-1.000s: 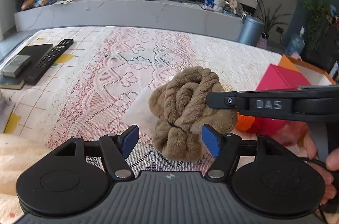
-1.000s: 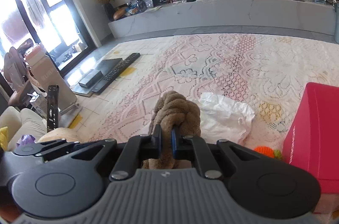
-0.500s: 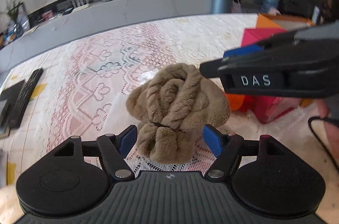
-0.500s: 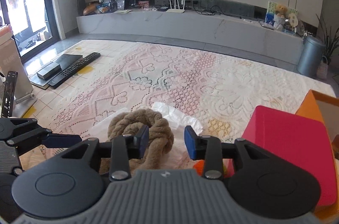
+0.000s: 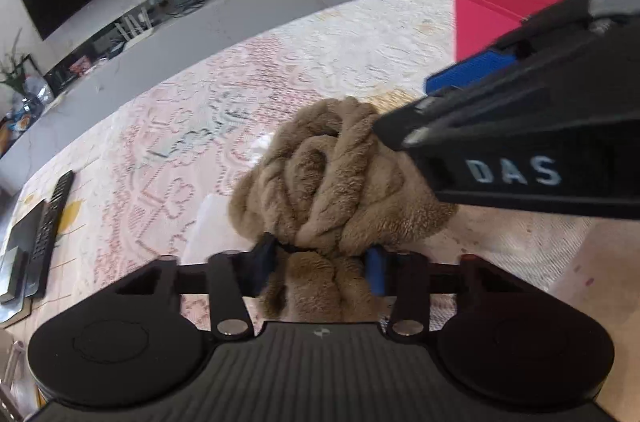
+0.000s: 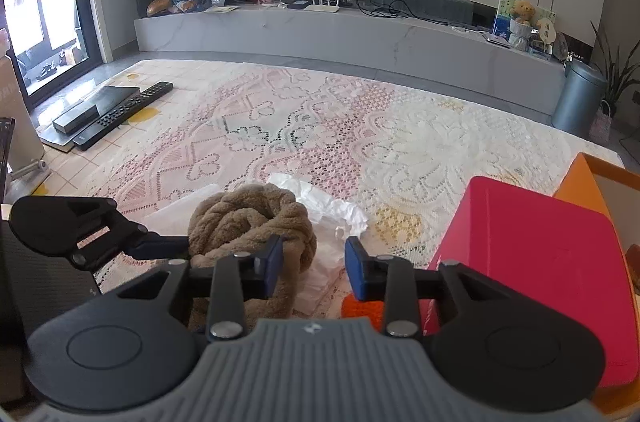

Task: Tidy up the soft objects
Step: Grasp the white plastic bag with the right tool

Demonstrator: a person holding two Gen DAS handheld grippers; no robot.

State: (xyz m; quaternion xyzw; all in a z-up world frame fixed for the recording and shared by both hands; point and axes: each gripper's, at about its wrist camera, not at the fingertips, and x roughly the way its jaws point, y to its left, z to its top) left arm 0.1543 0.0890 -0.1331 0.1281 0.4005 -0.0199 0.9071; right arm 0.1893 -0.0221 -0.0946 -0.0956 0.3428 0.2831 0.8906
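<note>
A brown knotted plush lies on the lace tablecloth. My left gripper is closing on its lower, tied-off part, and both blue pads press into the fur. The right gripper hovers at the plush's upper right. In the right wrist view the right gripper is open, closing slightly, with only white paper showing in the gap. Its left pad sits against the side of the plush. One of the left gripper's fingers reaches the plush from the left.
Crumpled white paper lies under and behind the plush. A pink box and an orange box stand to the right, an orange knitted item at the pink box's foot. A remote control lies far left.
The right gripper has opened and let go of the plush. The left gripper has rolled, moved in and down, and closed its wide jaws onto the plush's lower part.
</note>
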